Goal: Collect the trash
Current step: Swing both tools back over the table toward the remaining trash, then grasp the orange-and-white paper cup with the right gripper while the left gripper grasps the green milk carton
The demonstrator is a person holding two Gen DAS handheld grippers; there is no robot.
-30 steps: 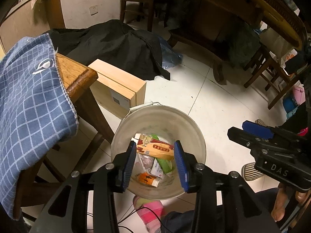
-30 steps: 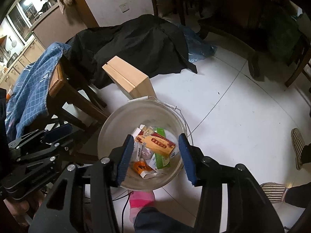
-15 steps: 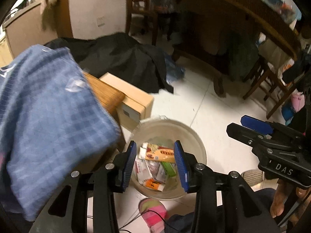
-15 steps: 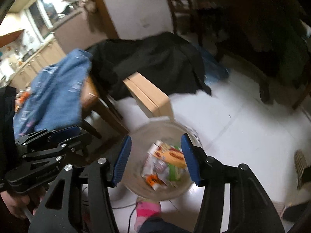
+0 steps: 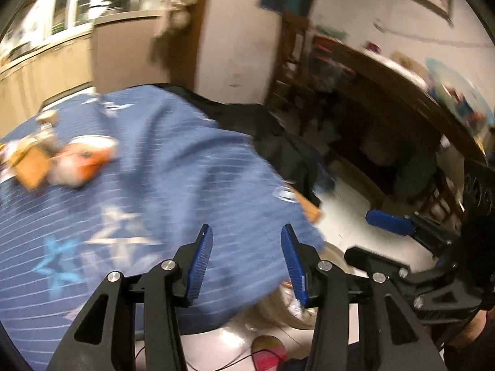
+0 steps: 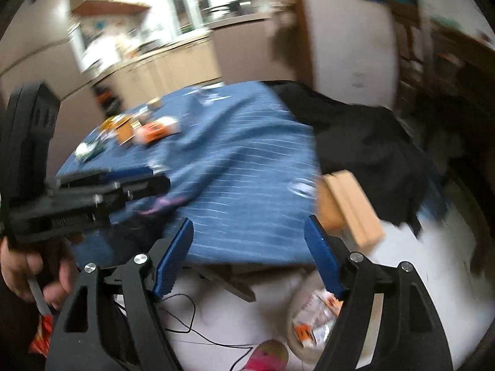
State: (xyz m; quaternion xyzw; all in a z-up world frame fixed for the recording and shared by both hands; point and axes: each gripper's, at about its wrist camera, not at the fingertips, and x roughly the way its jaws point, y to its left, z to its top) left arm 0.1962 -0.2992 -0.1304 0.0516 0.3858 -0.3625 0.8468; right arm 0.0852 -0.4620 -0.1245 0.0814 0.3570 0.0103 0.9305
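Both pairs of jaws are spreading apart with nothing between them: the left gripper [image 5: 246, 261] is showing a modest gap between its ribbed blue pads, while the right gripper [image 6: 249, 258] is standing much wider. Just beyond both sets of fingertips a blue checked cloth [image 5: 161, 191] is draping softly over a table, its folds blurred.

Only the right wrist view is giving a clear look at the pale round bucket [image 6: 312, 318] on the floor below its right-hand finger, where crumpled wrappers (orange and white, glossy) are lying inside; in the left wrist view just a sliver of its rim [image 5: 278, 312] is peeking out beneath the cloth's edge. More litter [image 6: 145, 131] is sitting far out on the cloth, well apart from either gripper: small cartons and an orange packet.

Further out, a light wooden box [image 6: 351, 207] is leaning beside a heap of black fabric [image 6: 365, 142].
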